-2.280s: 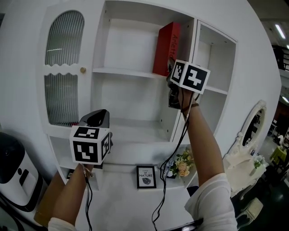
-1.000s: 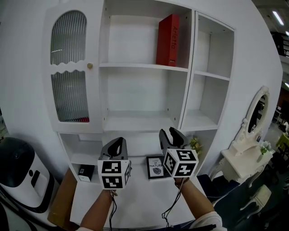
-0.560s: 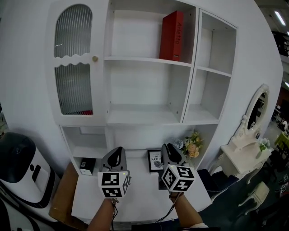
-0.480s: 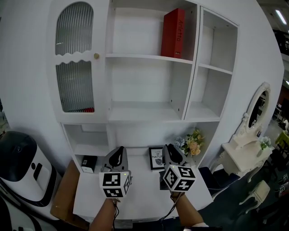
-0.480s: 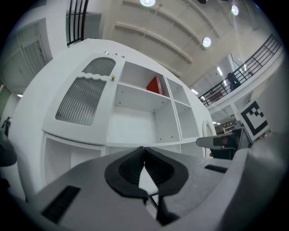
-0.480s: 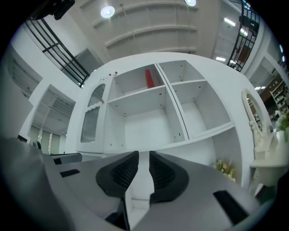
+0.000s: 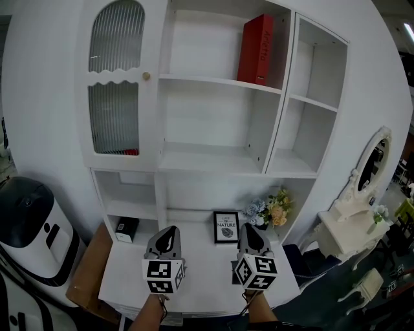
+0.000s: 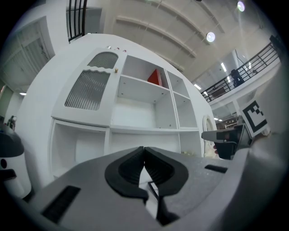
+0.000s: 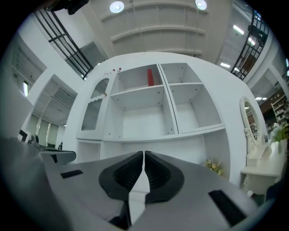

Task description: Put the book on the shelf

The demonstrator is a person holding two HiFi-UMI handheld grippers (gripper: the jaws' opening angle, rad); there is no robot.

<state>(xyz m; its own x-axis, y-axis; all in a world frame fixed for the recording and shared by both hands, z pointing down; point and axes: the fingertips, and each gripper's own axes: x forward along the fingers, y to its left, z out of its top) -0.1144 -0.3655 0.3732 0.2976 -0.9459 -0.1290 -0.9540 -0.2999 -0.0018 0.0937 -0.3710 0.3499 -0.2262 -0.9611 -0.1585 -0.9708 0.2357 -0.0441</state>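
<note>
White ornate dressing table [image 7: 341,231] (oval mirror [image 7: 371,168] above), round ceiling lights [image 9: 116,6], black balcony railing [image 8: 257,59].

There is one red book [image 7: 256,48], one white shelf unit [image 7: 220,81] with one ribbed-glass door [image 7: 115,84] and one knob [image 7: 146,76], and one table [image 7: 194,288]. Small things number one framed picture [image 7: 226,227], one bunch of flowers [image 7: 268,210] and one small black box [image 7: 125,228]. Grippers count two, the left gripper [image 7: 167,230] and the right gripper [image 7: 249,227], and there is one oval mirror [image 7: 372,169].
</note>
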